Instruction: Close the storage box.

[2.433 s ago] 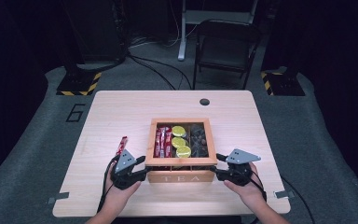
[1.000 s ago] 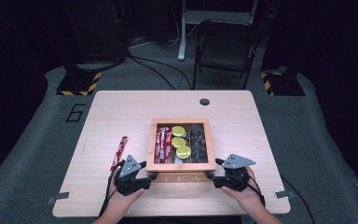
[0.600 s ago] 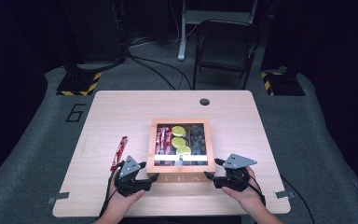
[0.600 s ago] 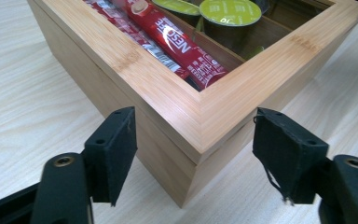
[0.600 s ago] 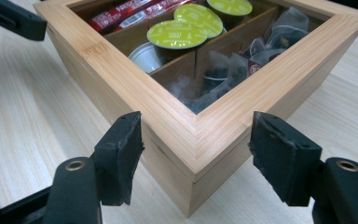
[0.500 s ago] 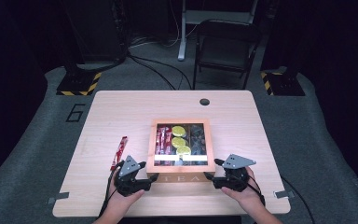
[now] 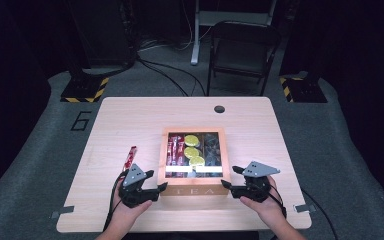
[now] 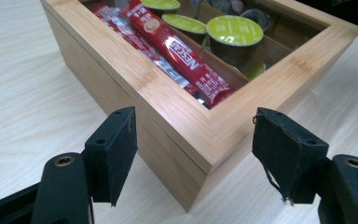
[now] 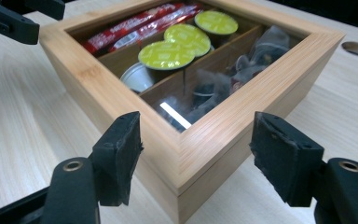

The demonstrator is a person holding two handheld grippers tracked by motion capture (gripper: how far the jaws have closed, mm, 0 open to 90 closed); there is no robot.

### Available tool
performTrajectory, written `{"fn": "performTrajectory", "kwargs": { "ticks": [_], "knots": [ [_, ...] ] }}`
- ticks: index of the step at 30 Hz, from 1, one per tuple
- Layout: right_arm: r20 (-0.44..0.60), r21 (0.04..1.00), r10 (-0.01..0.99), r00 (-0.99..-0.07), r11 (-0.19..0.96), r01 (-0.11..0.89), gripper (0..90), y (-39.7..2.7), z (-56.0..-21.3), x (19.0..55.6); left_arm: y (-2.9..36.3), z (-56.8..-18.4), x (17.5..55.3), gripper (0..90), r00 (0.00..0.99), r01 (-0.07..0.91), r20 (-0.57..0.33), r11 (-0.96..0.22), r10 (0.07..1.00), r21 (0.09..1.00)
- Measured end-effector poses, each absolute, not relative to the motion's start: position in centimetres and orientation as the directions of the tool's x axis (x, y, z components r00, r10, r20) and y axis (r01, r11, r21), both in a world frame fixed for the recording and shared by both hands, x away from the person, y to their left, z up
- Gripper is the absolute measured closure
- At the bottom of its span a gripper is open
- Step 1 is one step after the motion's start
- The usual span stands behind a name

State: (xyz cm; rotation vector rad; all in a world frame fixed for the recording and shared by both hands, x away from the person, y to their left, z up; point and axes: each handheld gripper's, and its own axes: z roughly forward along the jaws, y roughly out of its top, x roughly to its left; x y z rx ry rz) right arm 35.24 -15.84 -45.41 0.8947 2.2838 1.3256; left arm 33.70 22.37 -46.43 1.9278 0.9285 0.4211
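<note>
From above I see a loose red sachet; both grippers, left and right, straddle tea box corners, jaws wide, left's just opened.

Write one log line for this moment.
left tool: open, at box corner | right tool: open, at other corner | lid: closed | sachet: on table

Red sachet on wooden table, folding chair, floor cables

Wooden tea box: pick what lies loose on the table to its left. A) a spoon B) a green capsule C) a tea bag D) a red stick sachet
D: a red stick sachet lies on the table left of the wooden tea box, apart from it.
</note>
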Motion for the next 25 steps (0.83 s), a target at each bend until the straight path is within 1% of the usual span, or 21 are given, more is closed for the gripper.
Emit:
{"fn": "performTrajectory", "kwargs": {
  "ticks": [4,13,19,22,25],
  "knots": [
    [0.014,0.871,0.678,-0.735,0.353,0.342,32.8,-16.2,-45.0,35.5,22.8,-46.2,33.9,31.7,0.648,0.434,-0.076,-0.286,0.758,0.854],
    [0.050,0.869,0.725,-0.687,0.307,0.387,33.0,-17.1,-45.0,36.3,24.8,-45.8,34.9,32.1,0.607,0.448,-0.101,-0.234,0.789,0.863],
    [0.093,0.874,0.765,-0.637,0.244,0.420,33.0,-18.3,-45.9,36.6,26.2,-47.0,35.7,32.3,0.555,0.494,-0.152,-0.177,0.818,0.851],
    [0.112,0.880,0.760,-0.641,0.224,0.419,33.0,-18.8,-46.3,36.4,26.6,-47.3,36.1,32.3,0.540,0.502,-0.127,-0.197,0.832,0.842],
    [0.124,0.892,0.713,-0.690,0.225,0.392,32.7,-18.8,-46.4,35.8,27.2,-47.3,36.5,32.2,0.506,0.493,-0.090,-0.201,0.858,0.847]
  ]
}}
